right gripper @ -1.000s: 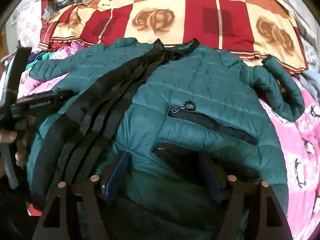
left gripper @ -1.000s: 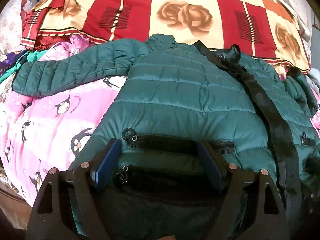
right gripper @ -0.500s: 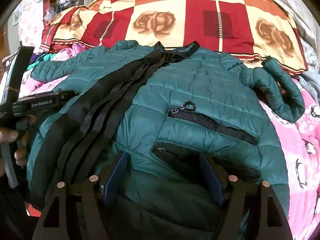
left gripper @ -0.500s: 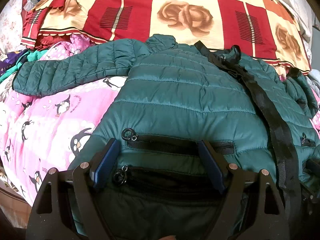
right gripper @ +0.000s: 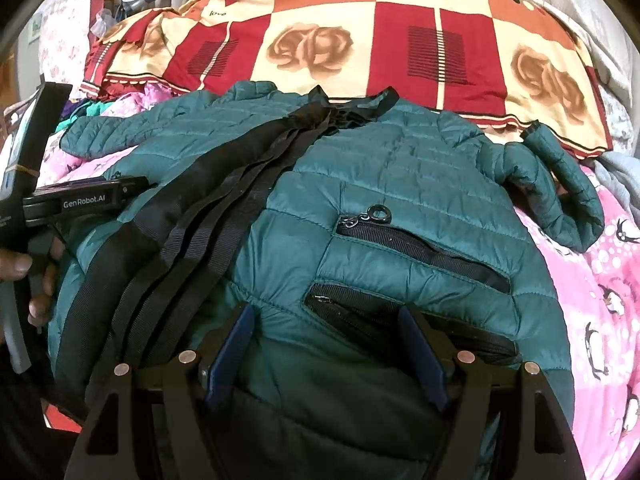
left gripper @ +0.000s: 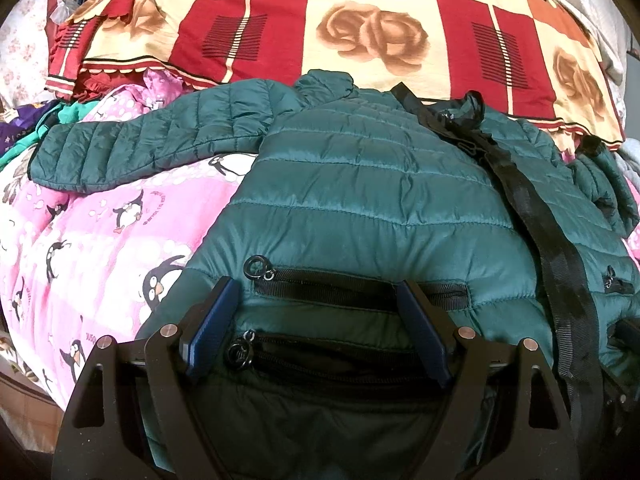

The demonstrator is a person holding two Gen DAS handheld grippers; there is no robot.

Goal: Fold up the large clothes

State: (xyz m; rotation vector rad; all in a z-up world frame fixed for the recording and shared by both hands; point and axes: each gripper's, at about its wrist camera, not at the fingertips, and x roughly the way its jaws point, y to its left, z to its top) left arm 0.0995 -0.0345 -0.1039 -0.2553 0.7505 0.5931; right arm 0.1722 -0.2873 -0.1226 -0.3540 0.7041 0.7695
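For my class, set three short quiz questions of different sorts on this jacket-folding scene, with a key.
1. True or false: the jacket lies spread on a pink penguin blanket.
2. Multiple choice: what colour is the zipper band down the jacket's front? A) white B) black C) yellow
3. Fill in: both the left gripper and the right gripper stand with jaws ____ over the jacket's hem.

Key: 1 true; 2 B; 3 open
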